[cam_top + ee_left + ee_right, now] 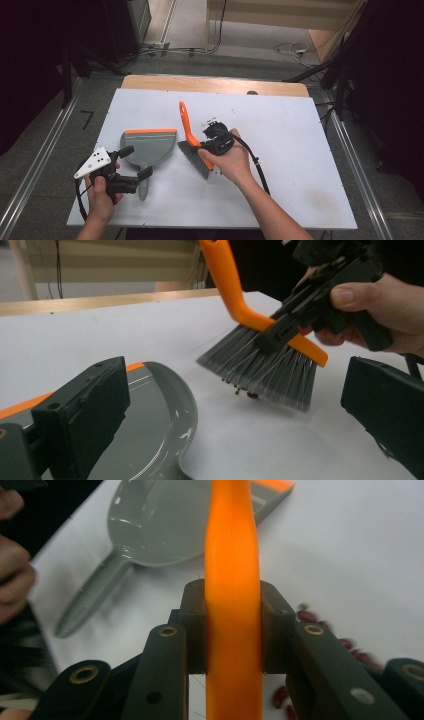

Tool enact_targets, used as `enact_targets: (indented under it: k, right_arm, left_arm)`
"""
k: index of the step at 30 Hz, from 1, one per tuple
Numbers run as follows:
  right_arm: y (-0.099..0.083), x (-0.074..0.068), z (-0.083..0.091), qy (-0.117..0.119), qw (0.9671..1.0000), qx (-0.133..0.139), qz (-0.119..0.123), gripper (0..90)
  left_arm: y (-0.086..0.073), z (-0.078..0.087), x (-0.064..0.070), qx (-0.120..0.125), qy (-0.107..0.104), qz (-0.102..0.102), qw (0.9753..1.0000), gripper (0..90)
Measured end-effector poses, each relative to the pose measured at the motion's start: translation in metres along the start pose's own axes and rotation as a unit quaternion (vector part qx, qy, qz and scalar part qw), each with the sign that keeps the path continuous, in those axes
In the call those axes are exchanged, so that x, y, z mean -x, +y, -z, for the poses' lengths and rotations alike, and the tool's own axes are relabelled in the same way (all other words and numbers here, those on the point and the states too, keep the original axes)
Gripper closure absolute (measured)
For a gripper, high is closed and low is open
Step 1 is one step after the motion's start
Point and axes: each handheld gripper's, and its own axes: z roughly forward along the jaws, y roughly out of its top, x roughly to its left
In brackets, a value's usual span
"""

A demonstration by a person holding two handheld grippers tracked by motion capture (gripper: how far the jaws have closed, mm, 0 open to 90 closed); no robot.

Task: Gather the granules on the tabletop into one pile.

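High view: right gripper (214, 142) clamped on orange brush (192, 141) at table centre, bristles down on white table (280, 150), handle pointing far. Grey dustpan (149, 145) lies just left of brush. Left gripper (131, 162) jaws spread, straddling dustpan handle, not closed. Right gripper view: red beans (310, 616) scattered by brush.

Black two-jaw grippers (131, 162) with brass-ringed screw holes, black cables, bare forearms.

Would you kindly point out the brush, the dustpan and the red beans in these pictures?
brush (260, 367): left gripper view, on the grey bristles.
dustpan (150, 146): high view, on the grey scoop.
red beans (306, 616): right gripper view, on one bean beside the right jaw.
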Motion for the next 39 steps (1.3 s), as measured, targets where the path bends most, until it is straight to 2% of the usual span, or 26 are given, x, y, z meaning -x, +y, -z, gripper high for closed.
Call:
enact_targets:
  k: [1,3,5,7,10,13,23,39]
  right_arm:
    - [-0.001,0.005,-0.003,0.005,0.9998,-0.003,-0.019,68.8]
    - [-0.002,0.014,-0.009,-0.002,0.999,-0.012,-0.044,68.8]
    - [-0.003,0.026,-0.013,-0.009,0.9976,-0.01,-0.068,68.9]
    - [-0.005,0.036,-0.013,-0.006,0.9957,-0.008,-0.092,69.0]
    - [-0.009,0.049,-0.012,-0.018,0.9936,-0.013,-0.111,68.9]
    - [-0.013,0.055,-0.01,-0.019,0.9924,-0.012,-0.121,68.6]
    - [-0.022,0.071,0.005,-0.048,0.9895,-0.008,-0.136,68.2]
    - [-0.041,0.1,0.032,-0.071,0.9833,0.006,-0.167,67.8]
  left_arm:
    - [0.0,0.0,-0.001,0.0,0.0,0.0,1.0,0.0]
    - [0.0,0.0,-0.001,-0.001,0.0,0.002,1.0,0.0]
    - [0.0,0.0,-0.001,-0.001,-0.002,0.003,1.0,0.0]
    - [0.0,-0.001,0.0,0.0,-0.002,0.002,1.0,0.0]
    - [0.0,-0.001,0.0,-0.002,-0.002,0.002,1.0,0.0]
    - [-0.001,-0.002,0.0,-0.005,-0.001,0.001,1.0,0.0]
    - [-0.001,-0.002,0.001,-0.005,-0.001,0.001,1.0,0.0]
    - [-0.002,-0.003,0.002,-0.007,-0.001,0.001,1.0,0.0]
